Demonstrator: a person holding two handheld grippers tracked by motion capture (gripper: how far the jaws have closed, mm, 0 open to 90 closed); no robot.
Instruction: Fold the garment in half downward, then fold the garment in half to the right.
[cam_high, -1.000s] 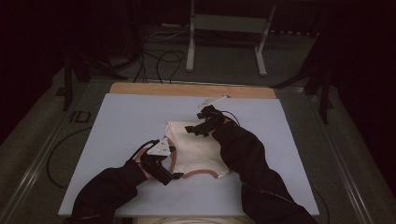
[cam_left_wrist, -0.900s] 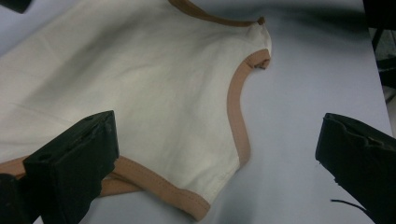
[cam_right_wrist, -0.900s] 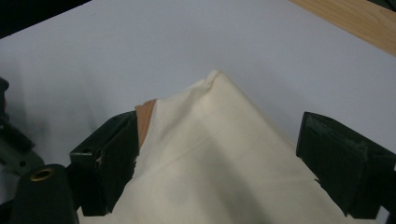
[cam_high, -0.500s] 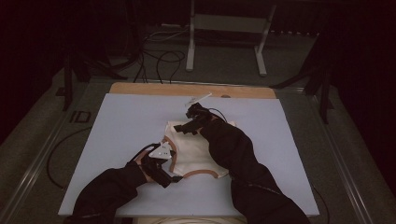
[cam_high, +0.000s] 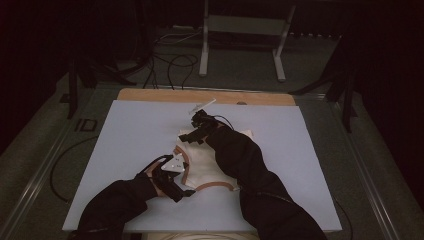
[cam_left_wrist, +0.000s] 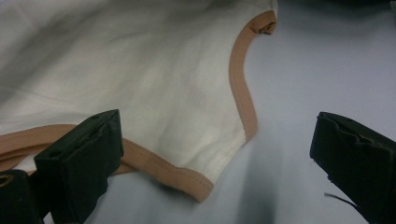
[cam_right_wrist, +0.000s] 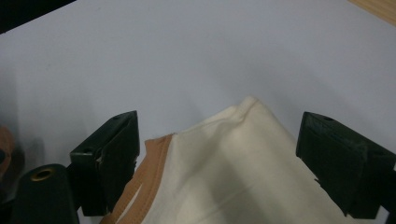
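Now | left gripper (cam_high: 186, 192) spread | right gripper (cam_high: 192, 134) spread | cream garment (cam_high: 210, 162) between jaws

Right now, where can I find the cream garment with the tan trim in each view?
High view: garment at centre, between both grippers.
Left gripper view: upper left, tan trim curving down the middle.
Right gripper view: bottom centre, a corner between the jaws.
Shared landmark: the tan trim.
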